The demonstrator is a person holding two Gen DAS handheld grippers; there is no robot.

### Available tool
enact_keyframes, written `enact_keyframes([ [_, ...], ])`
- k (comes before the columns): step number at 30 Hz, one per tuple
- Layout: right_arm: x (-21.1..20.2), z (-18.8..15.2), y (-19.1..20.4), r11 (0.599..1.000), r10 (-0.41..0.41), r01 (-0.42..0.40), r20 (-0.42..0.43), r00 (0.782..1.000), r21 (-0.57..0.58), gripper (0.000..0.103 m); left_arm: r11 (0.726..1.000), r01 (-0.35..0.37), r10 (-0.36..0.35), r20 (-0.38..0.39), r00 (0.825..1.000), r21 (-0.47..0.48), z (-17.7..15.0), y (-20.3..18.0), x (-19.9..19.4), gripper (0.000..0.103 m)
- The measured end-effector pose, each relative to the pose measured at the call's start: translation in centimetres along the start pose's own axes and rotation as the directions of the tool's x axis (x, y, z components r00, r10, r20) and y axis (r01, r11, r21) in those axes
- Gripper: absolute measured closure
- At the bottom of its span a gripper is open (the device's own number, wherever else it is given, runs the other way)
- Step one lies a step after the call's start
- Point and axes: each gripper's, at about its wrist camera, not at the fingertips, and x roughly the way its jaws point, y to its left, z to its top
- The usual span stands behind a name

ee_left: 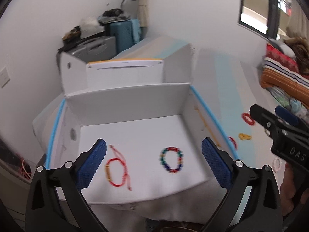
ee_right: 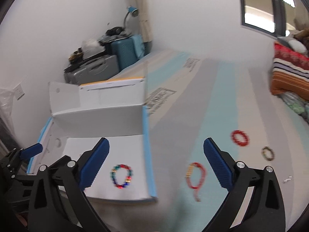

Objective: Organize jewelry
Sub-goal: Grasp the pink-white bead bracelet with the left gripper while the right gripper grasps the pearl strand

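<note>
A bedroom at home: suitcases (ee_left: 108, 44) are sitting stacked in the corner and folded blankets (ee_left: 283, 71) are lying piled beside the window (ee_left: 256, 5).

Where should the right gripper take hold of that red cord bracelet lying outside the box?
Probably the red cord bracelet's loop, from straight above with one finger inside it. It lies flat on the table, nearest the open right gripper.
</note>
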Motion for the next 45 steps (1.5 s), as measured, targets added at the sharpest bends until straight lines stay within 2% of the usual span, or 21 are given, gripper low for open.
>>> enact_keyframes([
  [3,-1.1,-0.4,-3.6,0.999,-0.041,0.040,0.003,0.999,0.020,0.009,0.999,0.040,-0.040,0.004,0.999,0.034,-0.3,-3.3,-0.2,0.006],
  [8,-2.9,-1.7,-11.4,0.986,-0.156,0.157,-0.018,0.988,0.064,0.009,0.985,0.125,-0.124,-0.010,0.992,0.119,-0.8,-11.1,0.4,0.006],
  [15,-4.3,-4.6,-22.8,0.940,-0.296,0.311,-0.119,0.948,0.137,0.009,0.937,0.253,-0.241,-0.078,0.967,0.241,-2.5,-22.4,2.9,0.006],
  [21,-2.6,-8.2,-31.0,0.907,-0.284,0.347,-0.264,0.922,0.237,0.009,0.882,0.355,-0.317,-0.166,0.934,0.311,-5.4,-30.4,6.2,0.006],
  [27,0.3,-11.6,-35.9,0.876,-0.278,0.388,-0.358,0.891,0.286,0.009,0.843,0.397,-0.320,-0.256,0.912,0.363,-8.1,-37.0,10.8,0.006],
  [32,2.9,-13.4,-38.8,0.857,-0.227,0.381,-0.410,0.883,0.346,0.019,0.823,0.411,-0.319,-0.278,0.906,0.392,-9.8,-38.9,13.5,0.006],
  [36,4.3,-14.5,-40.2,0.838,-0.220,0.403,-0.448,0.866,0.367,0.025,0.828,0.440,-0.331,-0.330,0.884,0.347,-10.8,-39.5,16.0,0.006],
  [40,5.0,-15.2,-40.9,0.826,-0.202,0.407,-0.470,0.859,0.389,0.030,0.823,0.416,-0.301,-0.323,0.897,0.386,-11.5,-40.2,16.2,0.006],
  [43,5.5,-15.5,-41.1,0.820,-0.201,0.417,-0.484,0.852,0.392,0.038,0.808,0.422,-0.301,-0.326,0.896,0.411,-11.8,-40.7,15.9,0.008],
  [45,6.1,-15.8,-41.0,0.822,-0.196,0.419,-0.499,0.844,0.386,0.046,0.807,0.408,-0.285,-0.325,0.902,0.426,-12.1,-40.9,15.9,0.015],
])
